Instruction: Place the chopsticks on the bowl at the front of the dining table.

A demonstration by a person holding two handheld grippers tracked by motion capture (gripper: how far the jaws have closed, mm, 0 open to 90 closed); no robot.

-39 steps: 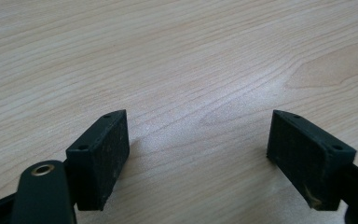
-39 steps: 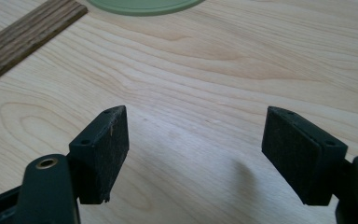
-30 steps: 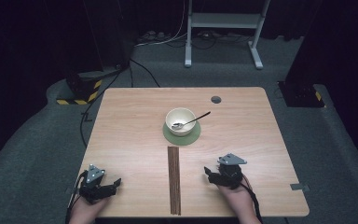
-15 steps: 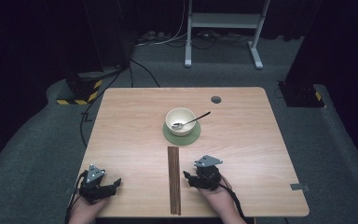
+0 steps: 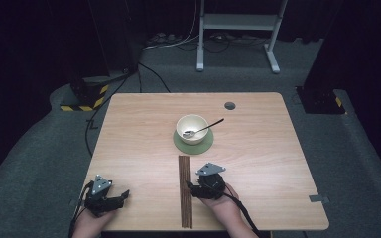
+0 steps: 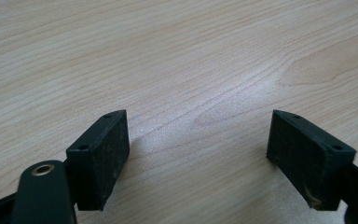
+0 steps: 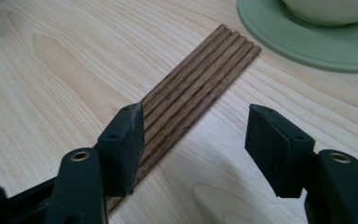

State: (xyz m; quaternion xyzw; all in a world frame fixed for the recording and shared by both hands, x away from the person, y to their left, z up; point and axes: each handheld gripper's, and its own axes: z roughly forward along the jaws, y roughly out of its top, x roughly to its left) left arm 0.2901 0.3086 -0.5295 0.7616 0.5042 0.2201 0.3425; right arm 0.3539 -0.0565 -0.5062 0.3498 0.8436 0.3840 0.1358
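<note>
Several brown chopsticks [image 5: 184, 191] lie side by side in a strip on the wooden table [image 5: 268, 148], running from its front edge toward a green coaster [image 5: 193, 145]. A cream bowl [image 5: 192, 128] with a metal spoon [image 5: 207, 128] in it stands on the coaster. My right gripper [image 5: 191, 188] sits at the right side of the strip. In the right gripper view, my right gripper [image 7: 196, 135] is open. Its jaws have just been closing. One jaw is over the chopsticks [image 7: 196, 88], and bare wood lies between the pads. My left gripper [image 5: 121, 196] rests open at the front left, over bare table [image 6: 198, 144].
A dark round hole [image 5: 229, 105] sits in the table near its far right corner. The coaster [image 7: 307, 44] and bowl [image 7: 326, 9] lie just beyond the far ends of the chopsticks. Grey carpet, cables and a white stand surround the table.
My right gripper has slid left across the table, from the front right up to the chopstick strip. The left gripper has stayed in place.
</note>
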